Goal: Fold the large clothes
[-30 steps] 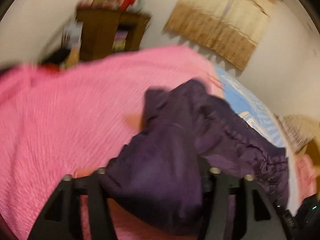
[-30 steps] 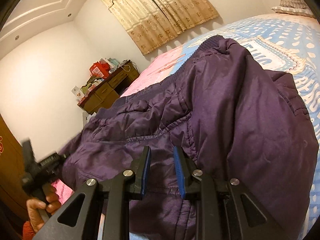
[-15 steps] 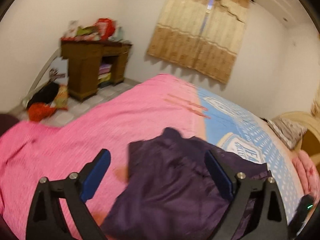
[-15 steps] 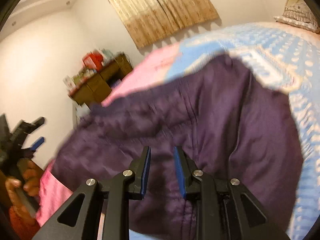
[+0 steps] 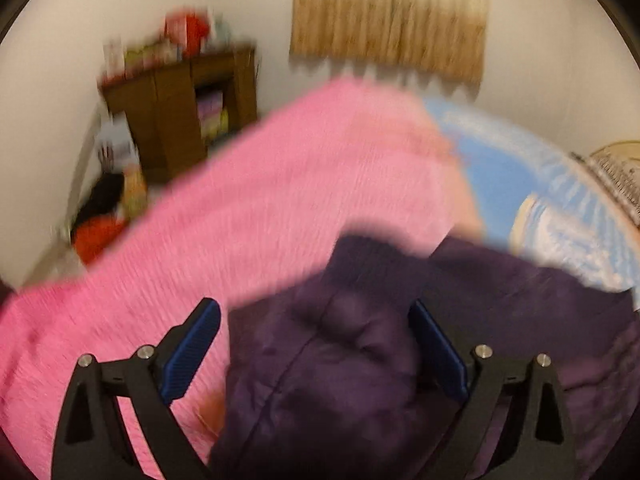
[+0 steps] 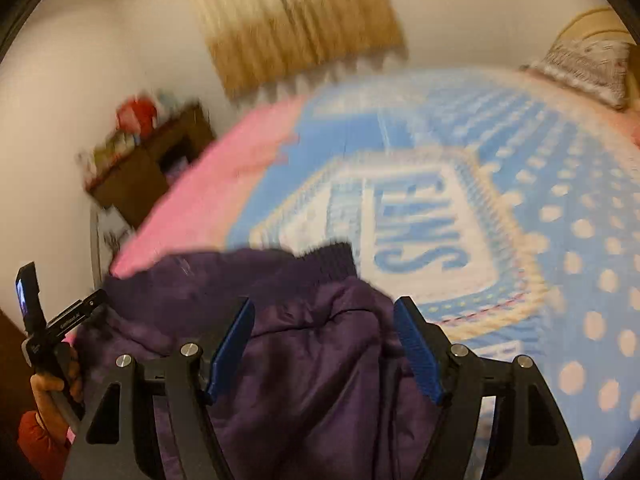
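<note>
A dark purple padded jacket (image 5: 360, 360) lies bunched on the bed, across the seam of the pink cover (image 5: 240, 220) and the blue dotted blanket (image 6: 540, 200). My left gripper (image 5: 316, 344) is open and empty, its blue pads (image 5: 192, 348) wide apart above the jacket's near part. My right gripper (image 6: 324, 340) is open and empty above the jacket (image 6: 300, 360), whose ribbed cuff (image 6: 332, 260) points to the blanket. The left gripper (image 6: 44, 320) also shows in the right wrist view, held in a hand at the lower left.
A brown wooden desk (image 5: 180, 112) with clutter on top stands by the far wall, with bags (image 5: 100, 220) on the floor beside it. Beige curtains (image 5: 392, 16) hang behind the bed. A pillow (image 6: 584, 64) lies at the bed's head, far right.
The right gripper, shut on the jacket a second ago, has opened and let it go. The left gripper let go earlier and stays open. The jacket dropped lower on the bed.
</note>
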Action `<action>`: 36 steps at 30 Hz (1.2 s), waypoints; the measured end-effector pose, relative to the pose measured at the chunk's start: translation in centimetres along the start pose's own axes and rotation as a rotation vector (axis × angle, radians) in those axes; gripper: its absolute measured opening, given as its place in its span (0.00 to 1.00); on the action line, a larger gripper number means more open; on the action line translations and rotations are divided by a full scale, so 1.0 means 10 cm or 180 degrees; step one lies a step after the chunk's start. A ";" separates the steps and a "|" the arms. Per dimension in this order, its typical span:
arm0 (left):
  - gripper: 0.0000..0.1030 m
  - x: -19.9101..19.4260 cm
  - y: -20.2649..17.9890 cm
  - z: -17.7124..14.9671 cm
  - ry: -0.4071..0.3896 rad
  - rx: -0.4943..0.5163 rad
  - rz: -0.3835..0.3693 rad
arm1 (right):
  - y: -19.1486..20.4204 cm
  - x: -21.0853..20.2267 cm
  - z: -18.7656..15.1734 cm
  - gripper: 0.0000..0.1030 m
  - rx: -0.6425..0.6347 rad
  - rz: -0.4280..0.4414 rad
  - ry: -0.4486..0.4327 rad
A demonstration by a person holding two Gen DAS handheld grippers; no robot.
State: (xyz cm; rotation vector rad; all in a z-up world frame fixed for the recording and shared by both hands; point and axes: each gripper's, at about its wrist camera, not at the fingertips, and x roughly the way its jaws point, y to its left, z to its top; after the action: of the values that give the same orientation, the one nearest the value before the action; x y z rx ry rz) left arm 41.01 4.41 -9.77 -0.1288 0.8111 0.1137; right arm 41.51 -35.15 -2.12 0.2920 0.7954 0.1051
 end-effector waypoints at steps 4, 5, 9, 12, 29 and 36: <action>1.00 0.16 0.42 -0.05 0.0287 -0.0591 -0.0499 | 0.09 0.25 -0.21 0.46 -0.0134 -0.0054 0.0058; 1.00 0.17 0.44 -0.07 0.0327 -0.0625 -0.0542 | 0.11 0.20 -0.26 0.32 -0.0153 -0.0049 -0.0024; 1.00 0.07 0.35 -0.10 0.0305 -0.0468 -0.0427 | -0.11 -0.14 -0.53 0.19 0.0246 -0.0121 -0.0376; 1.00 0.00 0.18 -0.09 0.0283 -0.0210 -0.0222 | -0.33 0.00 -0.73 0.19 0.0622 -0.0099 -0.0354; 1.00 0.11 0.22 -0.04 0.0424 -0.0311 -0.0306 | 0.02 -0.70 -0.32 0.27 0.0497 -0.0210 -0.0782; 1.00 0.11 0.19 -0.03 0.0408 -0.0287 -0.0272 | 1.12 0.17 0.45 0.22 -0.0395 -0.0039 -0.0192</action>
State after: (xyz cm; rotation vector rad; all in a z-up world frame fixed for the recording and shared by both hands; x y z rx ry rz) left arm 41.28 6.31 -10.88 -0.2577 0.9274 0.0616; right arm 46.08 -25.07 3.06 0.1722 0.7274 0.1330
